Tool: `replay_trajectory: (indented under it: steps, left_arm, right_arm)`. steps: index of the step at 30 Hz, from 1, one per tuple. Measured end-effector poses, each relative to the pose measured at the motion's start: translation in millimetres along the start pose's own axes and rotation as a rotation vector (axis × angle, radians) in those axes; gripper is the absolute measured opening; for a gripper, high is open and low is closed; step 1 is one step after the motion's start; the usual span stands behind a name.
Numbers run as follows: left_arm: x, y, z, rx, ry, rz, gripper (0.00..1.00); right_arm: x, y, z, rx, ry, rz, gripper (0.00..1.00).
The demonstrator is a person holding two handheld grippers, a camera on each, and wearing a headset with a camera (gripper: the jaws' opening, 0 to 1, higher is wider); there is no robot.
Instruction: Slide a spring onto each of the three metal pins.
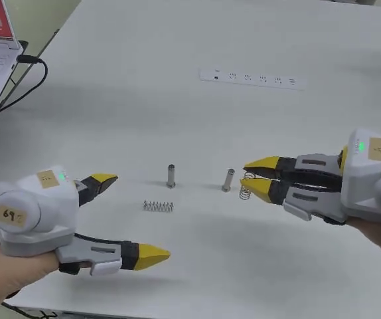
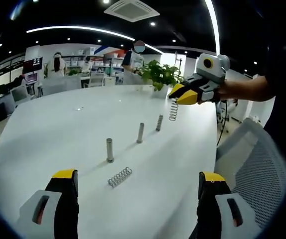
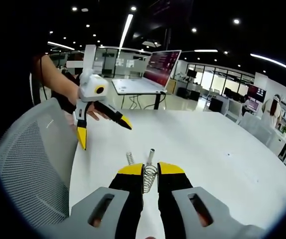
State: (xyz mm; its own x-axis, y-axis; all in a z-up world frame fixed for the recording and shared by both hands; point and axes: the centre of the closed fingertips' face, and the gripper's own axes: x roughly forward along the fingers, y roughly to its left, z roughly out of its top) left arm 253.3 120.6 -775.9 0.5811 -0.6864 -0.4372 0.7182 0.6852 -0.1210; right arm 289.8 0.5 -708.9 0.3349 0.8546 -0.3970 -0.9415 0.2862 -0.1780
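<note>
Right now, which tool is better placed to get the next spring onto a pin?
Right. The right tool is shut on a spring just beside a bare pin; the left tool is open, empty, and farther back.

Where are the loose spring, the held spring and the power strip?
loose spring [image 1: 158, 206]: head view, its middle coils.
held spring [image 3: 150, 175]: right gripper view, coils between the jaws.
power strip [image 1: 252, 78]: head view, its top face.

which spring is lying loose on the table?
The spring on its side, just in front of the leftmost pin in the head view. The other spring hangs upright, pinched in the right hand-held gripper.
</note>
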Motion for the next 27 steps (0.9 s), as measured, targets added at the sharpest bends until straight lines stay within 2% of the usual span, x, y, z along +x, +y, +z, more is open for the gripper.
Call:
replay_trajectory:
  steps: [4,7,14,20,27]
  left_arm:
    - [-0.7,0.9,-0.4,-0.001,0.001,0.004,0.98]
    - [-0.8,0.6,-0.4,0.001,0.004,0.002,0.98]
    - [-1.7,2.6,0.4,-0.002,0.001,0.011,0.98]
    - [-3.1,3.5,0.6,-0.004,0.001,0.014,0.98]
    - [-3.3,4.5,0.9,-0.007,0.001,0.014,0.98]
  right_arm:
    - [4.4,-10.0,-1.4,-0.004,0.005,-0.027,0.07]
    - [7.9,-22.8,-3.4,-0.008,0.021,-0.068,0.07]
    - [12.6,-41.6,-2.5,0.015,0.003,-0.117,0.07]
    - [17.0,-50.2,-4.6,0.056,-0.009,-0.136,0.07]
    - [25.1,-51.9,-5.9,0.076,-0.02,-0.136,0.07]
